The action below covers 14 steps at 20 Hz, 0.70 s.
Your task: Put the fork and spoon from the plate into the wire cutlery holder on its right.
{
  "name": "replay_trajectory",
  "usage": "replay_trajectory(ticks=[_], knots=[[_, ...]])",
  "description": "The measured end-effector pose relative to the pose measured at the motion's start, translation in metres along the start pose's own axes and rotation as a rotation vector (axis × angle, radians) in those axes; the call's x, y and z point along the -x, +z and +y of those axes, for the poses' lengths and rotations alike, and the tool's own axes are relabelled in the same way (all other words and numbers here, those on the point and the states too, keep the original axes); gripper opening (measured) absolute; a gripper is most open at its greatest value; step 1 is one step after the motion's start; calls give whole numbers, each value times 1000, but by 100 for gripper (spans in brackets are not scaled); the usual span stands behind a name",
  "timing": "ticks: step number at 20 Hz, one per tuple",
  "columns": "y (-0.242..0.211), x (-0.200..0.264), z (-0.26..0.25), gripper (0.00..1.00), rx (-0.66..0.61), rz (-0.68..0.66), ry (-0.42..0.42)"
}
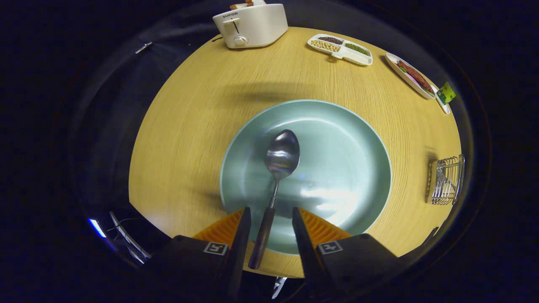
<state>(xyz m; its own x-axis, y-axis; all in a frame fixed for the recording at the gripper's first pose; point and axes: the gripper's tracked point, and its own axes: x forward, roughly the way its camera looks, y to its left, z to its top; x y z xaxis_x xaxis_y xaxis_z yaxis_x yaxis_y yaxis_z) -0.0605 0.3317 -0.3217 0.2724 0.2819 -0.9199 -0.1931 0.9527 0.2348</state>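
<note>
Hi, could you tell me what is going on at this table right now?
A person is working a handheld gripper over a green plate on a round wooden table. A spoon lies on the plate, its dark handle running back between the open fingers, which straddle it without pressing on it. The wire cutlery holder stands to the plate's right, and what it holds is too small to tell. The spoon has not yet been lifted.

The gripper (271, 211) is seen as two dark, blocky housings, one on each side of the spoon (283, 153) handle. A small square black-and-white marker is fixed to each housing, and ribbed outer faces are borne by the parted fingers.
</note>
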Motion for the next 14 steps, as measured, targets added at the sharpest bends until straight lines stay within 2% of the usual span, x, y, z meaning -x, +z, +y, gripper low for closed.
replay_trajectory(ticks=[1, 3, 4, 5, 11, 14], knots=[[-1, -3, -2, 49, -6, 11, -5], [5, 0, -8, 28, -18, -1, -2], [6, 0, -8, 18, -42, -2, 23], [6, -4, -7, 12, -57, -4, 53], [28, 28, -18, 9, -103, -94, 151], [40, 60, -40, 9, -65, -137, 162]])
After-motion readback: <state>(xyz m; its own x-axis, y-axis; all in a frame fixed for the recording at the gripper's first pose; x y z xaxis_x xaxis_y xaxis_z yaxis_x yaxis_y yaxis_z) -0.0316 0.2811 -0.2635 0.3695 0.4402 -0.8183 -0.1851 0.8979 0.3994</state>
